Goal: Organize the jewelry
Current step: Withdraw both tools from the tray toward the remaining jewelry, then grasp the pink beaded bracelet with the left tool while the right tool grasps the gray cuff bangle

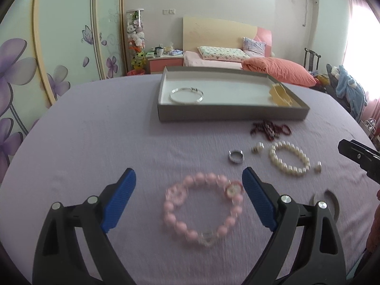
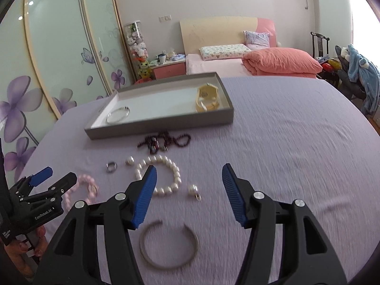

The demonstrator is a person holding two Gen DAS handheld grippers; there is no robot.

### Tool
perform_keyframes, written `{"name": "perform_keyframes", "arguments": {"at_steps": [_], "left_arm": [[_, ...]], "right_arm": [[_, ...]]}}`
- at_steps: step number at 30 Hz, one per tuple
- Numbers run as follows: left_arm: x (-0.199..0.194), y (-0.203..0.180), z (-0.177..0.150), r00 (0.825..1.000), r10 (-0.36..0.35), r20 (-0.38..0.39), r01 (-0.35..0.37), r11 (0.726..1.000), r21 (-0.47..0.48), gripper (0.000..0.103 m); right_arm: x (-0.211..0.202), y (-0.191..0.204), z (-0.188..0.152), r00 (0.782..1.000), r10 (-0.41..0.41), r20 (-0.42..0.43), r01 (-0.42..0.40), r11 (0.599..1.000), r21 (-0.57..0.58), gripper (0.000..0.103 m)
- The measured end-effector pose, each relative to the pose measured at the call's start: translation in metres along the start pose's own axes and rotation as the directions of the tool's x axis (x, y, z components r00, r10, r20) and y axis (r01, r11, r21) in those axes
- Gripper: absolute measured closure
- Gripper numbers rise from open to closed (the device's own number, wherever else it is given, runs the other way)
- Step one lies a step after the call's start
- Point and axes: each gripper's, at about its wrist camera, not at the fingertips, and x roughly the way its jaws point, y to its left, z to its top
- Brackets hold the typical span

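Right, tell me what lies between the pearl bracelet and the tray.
The dark red bead string lies between the pearl bracelet and the tray, clearest in the right wrist view.

A home bedroom, seen across a table covered in lilac cloth (image 2: 273, 142).

Well beyond the fingertips stands a bed (image 2: 213, 64) with a cream and pink headboard (image 2: 218, 33), a folded coral quilt (image 2: 282, 61) and pillows. Ahead to the left, a flower-printed sliding wardrobe (image 1: 59, 54), a pink nightstand (image 2: 169, 69), and a tube of plush toys (image 1: 135, 35).
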Motion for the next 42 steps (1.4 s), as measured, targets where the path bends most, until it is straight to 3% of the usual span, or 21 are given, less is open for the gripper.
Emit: {"name": "perform_keyframes", "arguments": {"at_steps": [10, 14, 23, 42], "left_arm": [[-0.008, -0.003, -0.013, 0.999, -0.03, -0.028, 0.03, 1.0, 0.001, 0.014], [0.004, -0.011, -0.022, 0.996, -0.009, -0.089, 0.014, 0.998, 0.062, 0.014], [0.02, -0.006, -0.023, 0.984, -0.044, -0.17, 0.05, 0.998, 0.027, 0.014], [0.031, -0.011, -0.014, 0.979, -0.016, -0.202, 0.025, 0.999, 0.045, 0.015]], "right_arm": [[-0.005, -0.002, -0.041, 0.998, 0.01, -0.054, -0.01, 1.0, 0.009, 0.032], [-0.002, 0.003, -0.05, 0.997, -0.002, -0.077, 0.001, 1.0, -0.017, 0.032], [0.007, 0.009, -0.058, 0.994, -0.002, -0.11, -0.001, 1.0, -0.028, 0.032], [0.008, 0.018, -0.058, 0.992, -0.024, -0.124, 0.015, 0.997, -0.075, 0.032]]}}
